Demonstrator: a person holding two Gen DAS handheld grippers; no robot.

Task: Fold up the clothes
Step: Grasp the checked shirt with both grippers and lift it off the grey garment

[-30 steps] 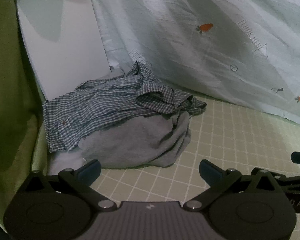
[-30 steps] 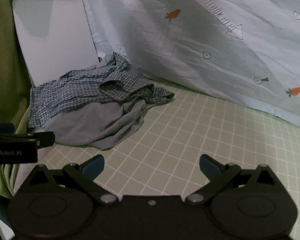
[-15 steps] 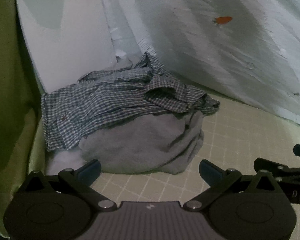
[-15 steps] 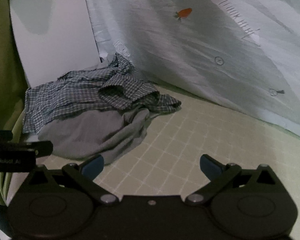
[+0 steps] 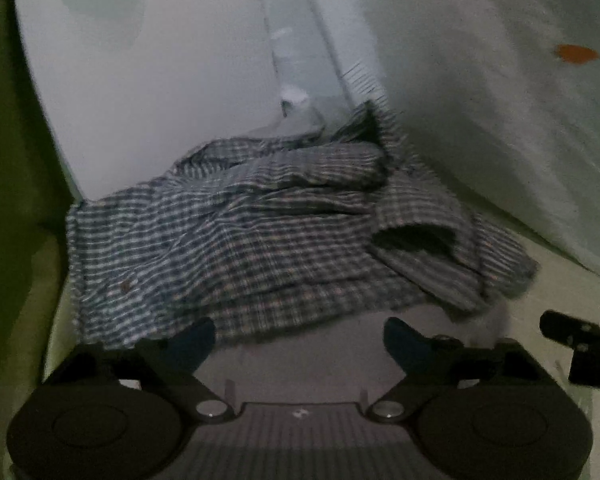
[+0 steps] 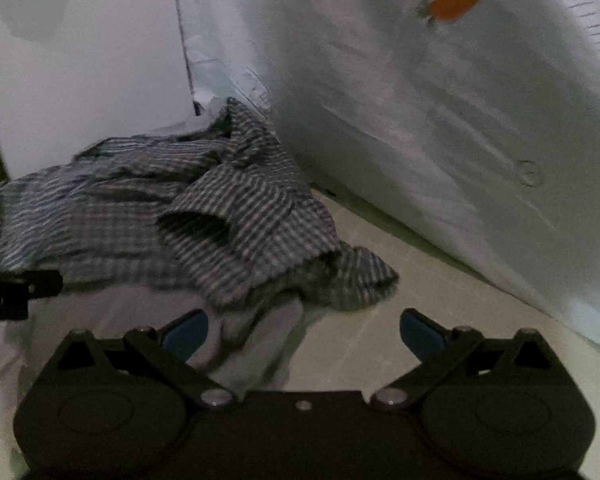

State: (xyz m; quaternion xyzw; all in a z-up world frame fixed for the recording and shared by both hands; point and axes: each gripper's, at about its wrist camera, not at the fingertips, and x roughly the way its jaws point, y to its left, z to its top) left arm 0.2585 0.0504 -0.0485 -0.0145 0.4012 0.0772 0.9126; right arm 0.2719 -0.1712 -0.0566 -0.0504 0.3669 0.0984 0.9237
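Just ahead of both hand-held grippers, prob. untouched: checked shirt (image 5: 260, 240).

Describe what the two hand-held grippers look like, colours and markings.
Both look alike. The left hand-held gripper has a black body with two round housings, silver pivot screws, black linkage arms and blue finger pads, plus a ribbed grey centre plate with a small white mark. The right hand-held gripper matches, with a plain black centre. White lettering shows on their sides, unreadable here.
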